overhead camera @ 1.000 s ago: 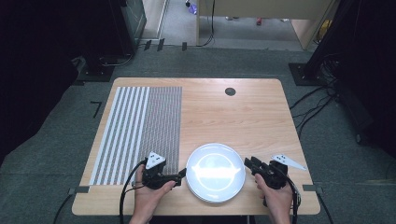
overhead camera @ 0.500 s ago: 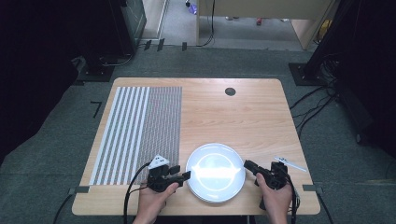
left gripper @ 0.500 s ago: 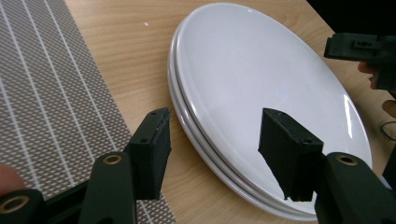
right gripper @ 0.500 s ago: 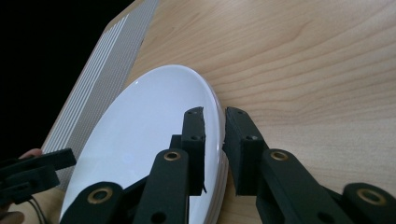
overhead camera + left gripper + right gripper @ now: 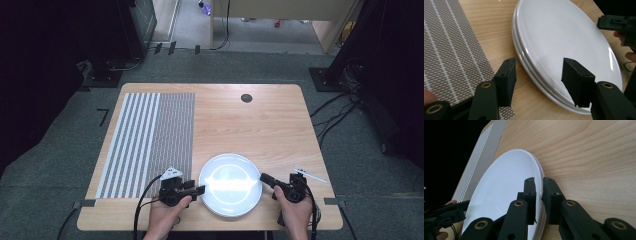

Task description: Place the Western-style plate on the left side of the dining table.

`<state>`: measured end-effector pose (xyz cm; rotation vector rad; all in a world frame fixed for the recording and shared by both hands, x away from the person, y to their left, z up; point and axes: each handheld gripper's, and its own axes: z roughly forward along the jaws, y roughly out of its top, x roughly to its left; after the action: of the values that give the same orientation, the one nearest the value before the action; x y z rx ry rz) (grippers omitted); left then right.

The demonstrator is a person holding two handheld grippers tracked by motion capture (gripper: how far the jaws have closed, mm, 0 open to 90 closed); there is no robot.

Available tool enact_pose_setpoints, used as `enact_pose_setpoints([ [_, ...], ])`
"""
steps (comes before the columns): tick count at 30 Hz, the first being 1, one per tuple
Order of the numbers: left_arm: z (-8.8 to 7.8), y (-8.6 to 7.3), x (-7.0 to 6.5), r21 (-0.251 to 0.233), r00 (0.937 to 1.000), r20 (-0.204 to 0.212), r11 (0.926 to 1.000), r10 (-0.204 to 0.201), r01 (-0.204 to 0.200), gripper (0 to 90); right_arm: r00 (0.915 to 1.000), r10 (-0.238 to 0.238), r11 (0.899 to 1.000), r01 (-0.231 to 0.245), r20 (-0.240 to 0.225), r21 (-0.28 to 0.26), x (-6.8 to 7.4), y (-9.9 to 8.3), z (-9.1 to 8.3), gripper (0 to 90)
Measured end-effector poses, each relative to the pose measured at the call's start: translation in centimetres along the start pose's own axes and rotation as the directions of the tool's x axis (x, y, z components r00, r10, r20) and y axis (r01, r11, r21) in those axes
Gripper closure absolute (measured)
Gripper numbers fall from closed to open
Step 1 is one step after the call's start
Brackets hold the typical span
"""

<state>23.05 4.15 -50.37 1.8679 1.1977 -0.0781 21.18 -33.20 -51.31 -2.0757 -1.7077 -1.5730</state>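
Two white plates (image 5: 230,184) lie stacked near the table's front edge. My left gripper (image 5: 201,189) points at their left rim. In the left gripper view its jaws have just been closing and straddle the rim of the plates (image 5: 564,40): my left gripper (image 5: 539,61) is open, with bare wood showing between one pad and the rim. My right gripper (image 5: 263,177) comes in from the right. Its jaws have just been closing, and my right gripper (image 5: 539,181) is shut on the rim of the plates (image 5: 506,185). I cannot tell which plate is pinched.
A grey and white striped mat (image 5: 150,140) covers the left half of the wooden table (image 5: 260,125). A black round grommet (image 5: 246,98) sits near the far edge. Cables trail from both grippers off the front edge. Dark stands and cables are on the floor around the table.
The left gripper's jaws have narrowed and now reach around the plates' left rim. The right gripper's jaws have closed onto the right rim. The plates have not moved.
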Motion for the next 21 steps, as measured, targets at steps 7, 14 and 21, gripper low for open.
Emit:
enact_pose_setpoints([
  [7, 0.34, -0.1, 0.09, 0.022, 0.9996, 0.028, 0.9997, -0.006, 0.006, 45.6, 0.9998, 0.014, 1.0, -0.014, -0.016, 0.02, -0.14, -0.09, 0.25, 81.9],
  [14, 0.37, -0.08, 0.13, 0.024, 0.9986, 0.051, 0.9996, -0.016, 0.014, 46.0, 0.9986, 0.033, 0.999, -0.032, -0.04, 0.03, -0.24, -0.15, 0.32, 81.9],
  [21, 0.27, -0.04, 0.23, 0.019, 0.9976, 0.062, 0.9994, -0.03, 0.029, 46.2, 0.9966, 0.048, 0.998, -0.045, -0.067, 0.046, -0.32, -0.2, 0.43, 82.1],
])
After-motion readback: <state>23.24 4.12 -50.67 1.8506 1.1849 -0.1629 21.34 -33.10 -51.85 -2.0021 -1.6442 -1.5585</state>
